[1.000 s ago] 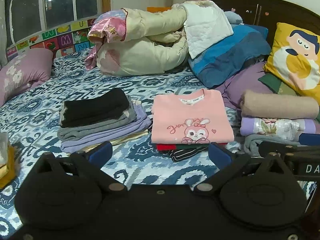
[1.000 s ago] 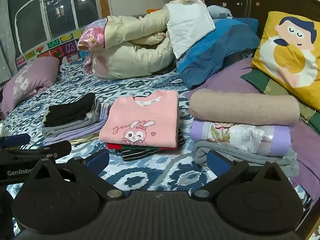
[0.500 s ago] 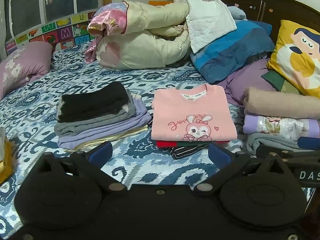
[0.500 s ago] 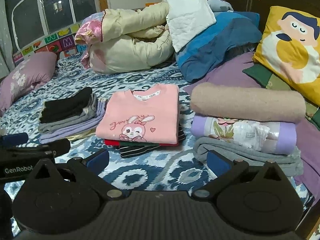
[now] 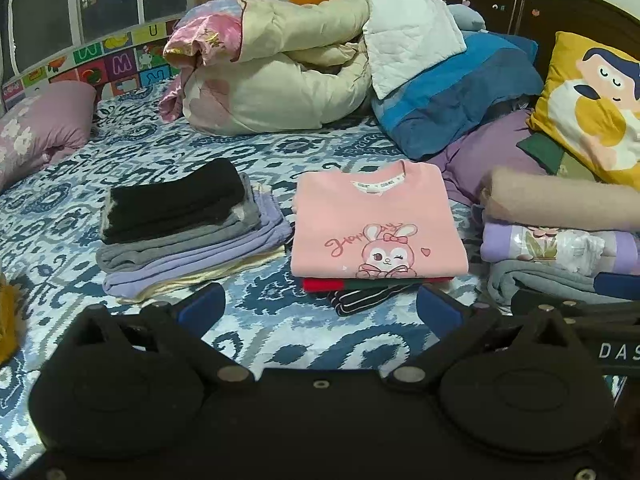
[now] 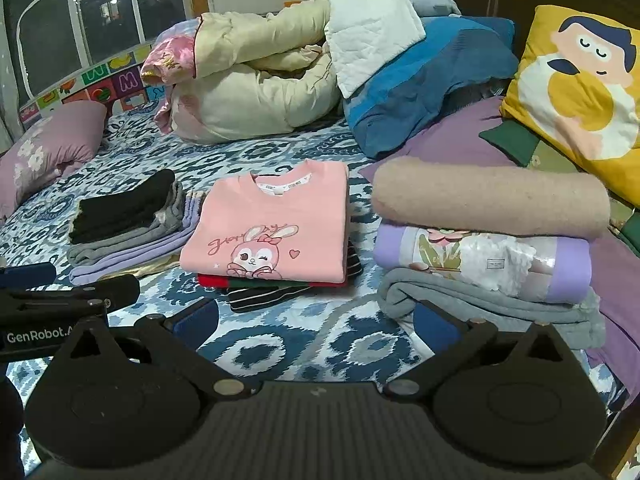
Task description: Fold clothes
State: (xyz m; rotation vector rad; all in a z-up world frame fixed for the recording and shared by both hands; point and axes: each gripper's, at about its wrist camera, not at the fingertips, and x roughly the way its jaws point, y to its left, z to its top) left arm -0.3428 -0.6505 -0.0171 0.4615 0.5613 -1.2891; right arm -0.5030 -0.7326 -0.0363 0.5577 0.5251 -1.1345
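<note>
With both my left tongs [image 5: 320, 306] and right tongs [image 6: 316, 322] wide and empty, I should leave the pink sweatshirt [image 6: 272, 224] squarely stacked, edges undisturbed.

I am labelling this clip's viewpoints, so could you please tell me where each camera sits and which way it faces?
Left wrist: sits on the left tool, low over the bed, facing the headboard; its own open fingers show, and the right tool's tip at the right edge.
Right wrist: sits on the right tool, facing the same way, nearer the beige roll; its own open fingers show, and the left tool's tip at the left edge.
Shared: the pink rabbit sweatshirt, the black-topped stack.
</note>
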